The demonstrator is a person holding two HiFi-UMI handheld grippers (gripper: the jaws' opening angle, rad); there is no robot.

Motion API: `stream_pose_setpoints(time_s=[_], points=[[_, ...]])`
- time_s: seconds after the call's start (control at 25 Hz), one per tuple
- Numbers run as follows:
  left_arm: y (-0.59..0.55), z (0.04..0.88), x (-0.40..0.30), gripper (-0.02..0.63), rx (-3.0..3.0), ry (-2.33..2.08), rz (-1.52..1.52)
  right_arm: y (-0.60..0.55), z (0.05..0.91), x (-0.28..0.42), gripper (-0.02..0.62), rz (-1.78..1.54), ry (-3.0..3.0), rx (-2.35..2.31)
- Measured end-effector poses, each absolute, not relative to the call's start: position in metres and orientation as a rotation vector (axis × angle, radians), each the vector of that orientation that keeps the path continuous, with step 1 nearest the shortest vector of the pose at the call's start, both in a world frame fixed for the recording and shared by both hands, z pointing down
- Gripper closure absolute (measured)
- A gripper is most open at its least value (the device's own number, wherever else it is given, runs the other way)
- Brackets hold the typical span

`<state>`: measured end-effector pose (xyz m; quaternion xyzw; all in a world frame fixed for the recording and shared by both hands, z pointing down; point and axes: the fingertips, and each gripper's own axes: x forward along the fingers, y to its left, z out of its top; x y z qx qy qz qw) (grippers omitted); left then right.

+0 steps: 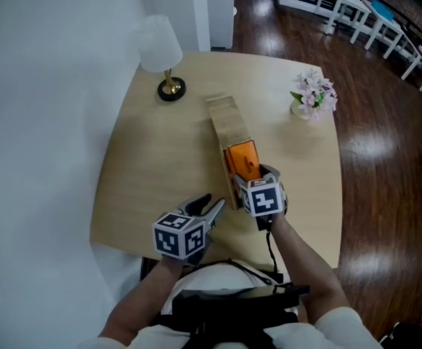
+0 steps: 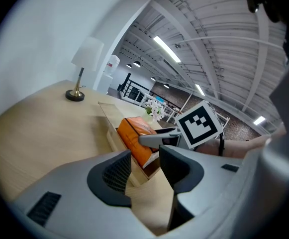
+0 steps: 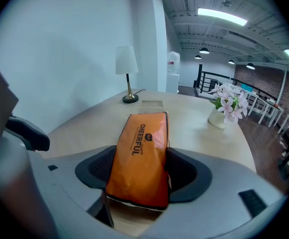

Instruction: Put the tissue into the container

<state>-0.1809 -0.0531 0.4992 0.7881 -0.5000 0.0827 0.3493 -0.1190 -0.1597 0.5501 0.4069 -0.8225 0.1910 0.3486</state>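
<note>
An orange tissue pack [image 1: 241, 161] lies tilted at the near end of a long wooden container [image 1: 226, 118] in the middle of the round table. My right gripper [image 1: 253, 174] is shut on the pack's near end, and its pads press on both sides of the tissue pack [image 3: 142, 153]. The container's far end [image 3: 151, 103] shows beyond the pack. My left gripper [image 1: 209, 208] stands open just left of the container's near corner, with nothing gripped. In the left gripper view the left gripper [image 2: 145, 166] faces the container wall [image 2: 115, 133] and the tissue pack [image 2: 137, 136].
A white table lamp [image 1: 160, 49] stands at the table's far left and a small vase of pink flowers [image 1: 312, 94] at the far right. The table's front edge [image 1: 123, 247] is close to my body. A dark wooden floor lies to the right.
</note>
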Motion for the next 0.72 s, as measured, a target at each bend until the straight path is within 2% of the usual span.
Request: stream_pose_setpoints(time_s=[0.72], points=[[-0.067,0.512,-0.181,0.434,2.021,-1.252,0.248,-0.166,0.589,-0.123,0.267,0.557,-2.044,1.023]])
